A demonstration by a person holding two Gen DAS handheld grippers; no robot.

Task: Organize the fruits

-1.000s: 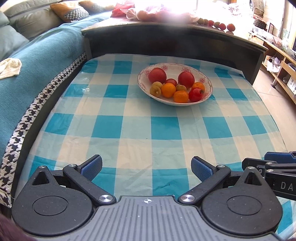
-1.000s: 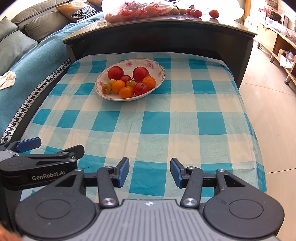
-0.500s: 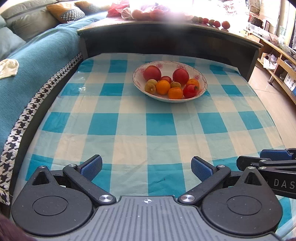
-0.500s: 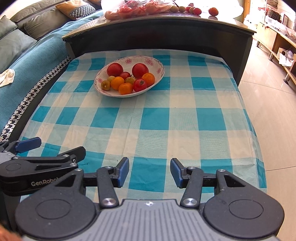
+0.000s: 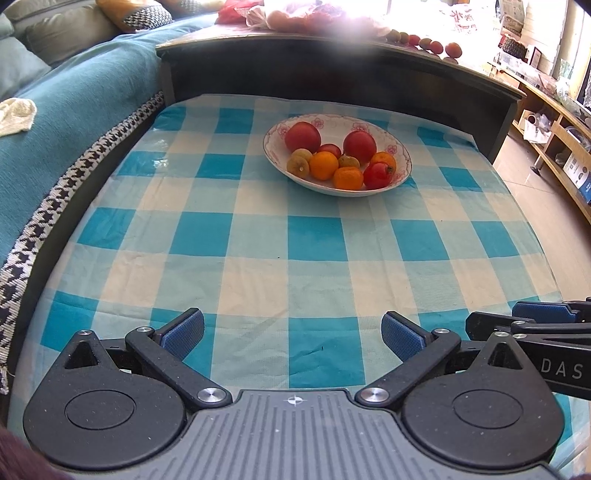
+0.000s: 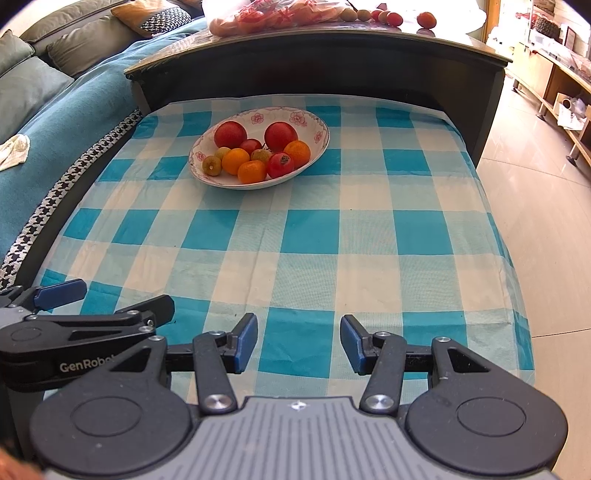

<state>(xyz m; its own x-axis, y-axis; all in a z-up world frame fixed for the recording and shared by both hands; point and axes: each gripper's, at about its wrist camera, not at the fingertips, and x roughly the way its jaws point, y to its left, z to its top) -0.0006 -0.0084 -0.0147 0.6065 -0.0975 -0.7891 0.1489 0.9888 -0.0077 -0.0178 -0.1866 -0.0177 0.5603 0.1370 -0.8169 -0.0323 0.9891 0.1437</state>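
A white floral bowl (image 5: pixel 400 151) (image 6: pixel 317 125) stands at the far middle of the blue-checked tablecloth (image 5: pixel 291 243) (image 6: pixel 310 236). It holds two red apples (image 5: pixel 302 135) (image 6: pixel 230 134), several oranges (image 5: pixel 323 165) (image 6: pixel 235 161), small red fruits and yellow-green fruits. My left gripper (image 5: pixel 291 334) is open and empty over the near table edge, far from the bowl. My right gripper (image 6: pixel 298 343) is open and empty, beside it on the right. Each gripper shows at the edge of the other's view.
A dark raised counter (image 5: pixel 332 70) (image 6: pixel 317 55) backs the table, with bagged fruit (image 6: pixel 273 14) and loose small fruits (image 5: pixel 436 46) on top. A teal-covered sofa (image 5: pixel 66 110) runs along the left. Tiled floor (image 6: pixel 535 206) and low shelves (image 5: pixel 561 147) lie on the right.
Both grippers have shifted slightly; the bowl now sits a little nearer and further right in each view. Both stay open and empty.
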